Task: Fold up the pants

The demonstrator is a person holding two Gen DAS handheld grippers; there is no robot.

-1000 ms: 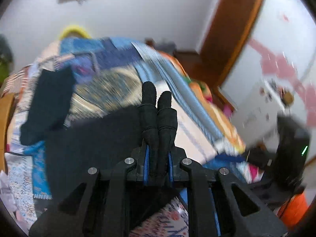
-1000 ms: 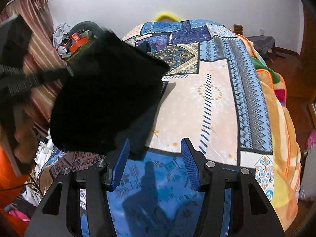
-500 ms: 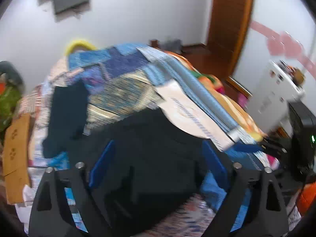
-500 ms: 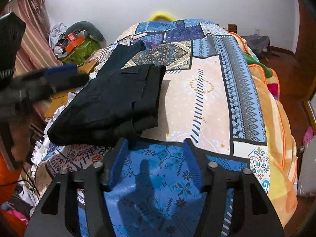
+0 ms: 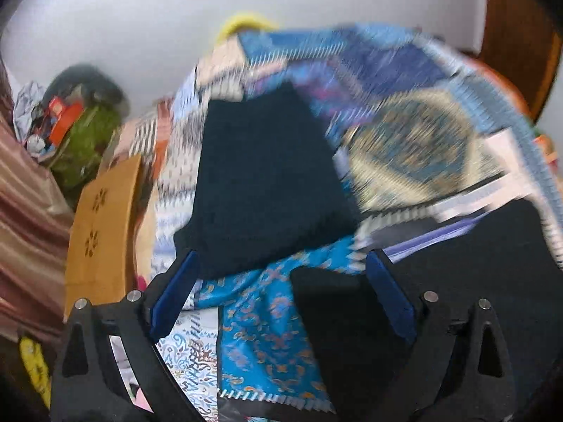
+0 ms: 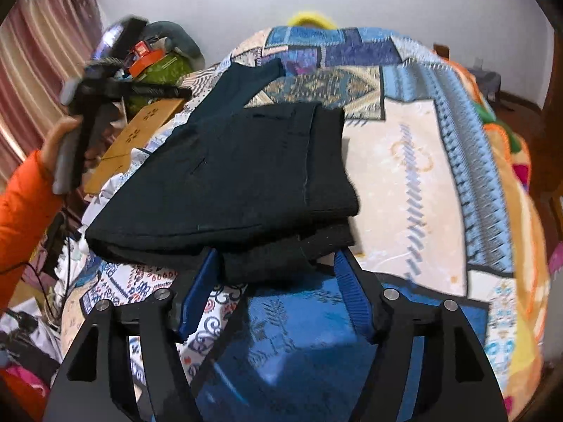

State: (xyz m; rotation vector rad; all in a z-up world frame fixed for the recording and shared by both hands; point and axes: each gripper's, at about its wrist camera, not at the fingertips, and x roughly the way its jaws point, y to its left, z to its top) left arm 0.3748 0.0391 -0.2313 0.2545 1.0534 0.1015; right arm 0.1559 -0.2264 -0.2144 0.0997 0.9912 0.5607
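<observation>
A patchwork bedspread [image 6: 422, 183] in blue, cream and orange panels covers the bed and fills most of both views. On its left half lie the dark pants [image 6: 232, 183], folded into a thick stack with one layer lapped over another; the top layer's folded edge runs down the right side of the stack, and the near edge hangs just past the fingertips of the right gripper [image 6: 276, 288]. A second dark piece [image 5: 267, 183] stretches away toward the head of the bed, touching the stack's far corner in the right wrist view; whether it is a trailing leg of the same pants or a separate garment cannot be told, since the left wrist view is motion-blurred.

The right gripper hovers low over the blue panel at the foot of the bed, its jaws spread wide with nothing between them, the blue pads [image 6: 352, 295] just short of the fabric. The left gripper [image 5: 281, 295] also has its jaws set wide and empty; it points toward the far dark piece, with the folded stack at its right. In the right wrist view it appears raised at the bed's left side, held in a hand [image 6: 61, 140] with an orange sleeve.

Beside the bed stand a wooden board [image 6: 137, 137] with small cut-outs, a green bag [image 6: 158, 70] and a striped curtain [image 6: 31, 52].
</observation>
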